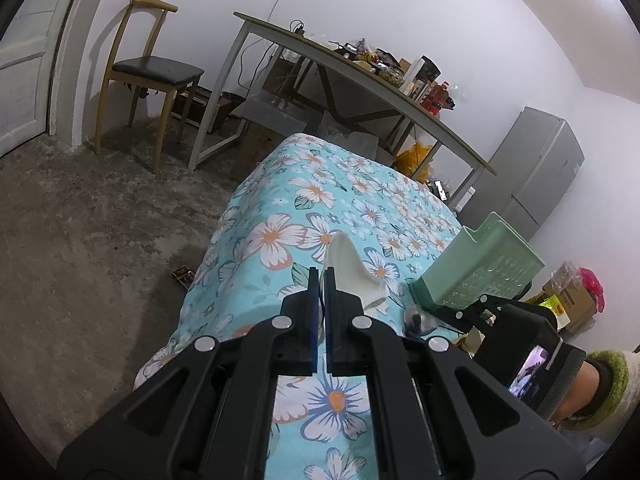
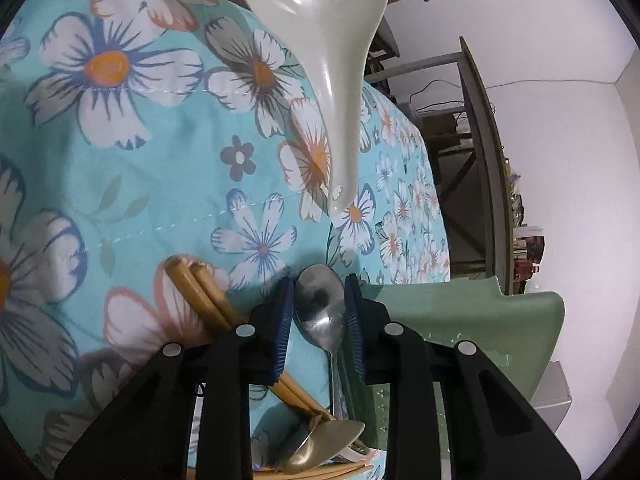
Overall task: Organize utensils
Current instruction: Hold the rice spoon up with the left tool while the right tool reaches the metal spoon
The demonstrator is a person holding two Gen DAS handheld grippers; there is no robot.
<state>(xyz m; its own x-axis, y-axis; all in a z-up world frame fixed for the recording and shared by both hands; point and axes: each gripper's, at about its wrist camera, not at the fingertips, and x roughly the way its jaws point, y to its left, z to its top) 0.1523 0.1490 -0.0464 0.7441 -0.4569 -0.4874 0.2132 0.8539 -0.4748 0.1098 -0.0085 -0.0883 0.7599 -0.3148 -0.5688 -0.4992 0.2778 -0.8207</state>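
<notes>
My left gripper (image 1: 319, 276) is shut on the edge of a white ceramic spoon (image 1: 346, 264), holding it above the floral tablecloth (image 1: 320, 200). From the right wrist view, that white spoon (image 2: 336, 80) hangs with its bowl up and its handle down. My right gripper (image 2: 318, 280) has its blue pads against both sides of a metal spoon's bowl (image 2: 320, 300) lying on the cloth. The right gripper (image 1: 464, 314) and metal spoon (image 1: 416, 316) also show in the left wrist view, next to a green slotted basket (image 1: 480, 264).
Wooden chopsticks (image 2: 200, 292) lie left of the right gripper, with a brass-coloured spoon (image 2: 328, 440) below. The green basket (image 2: 460, 320) stands right of it. Beyond the table edge are bare floor (image 1: 100, 240), a chair (image 1: 148, 72), a cluttered desk (image 1: 360, 76) and a fridge (image 1: 536, 168).
</notes>
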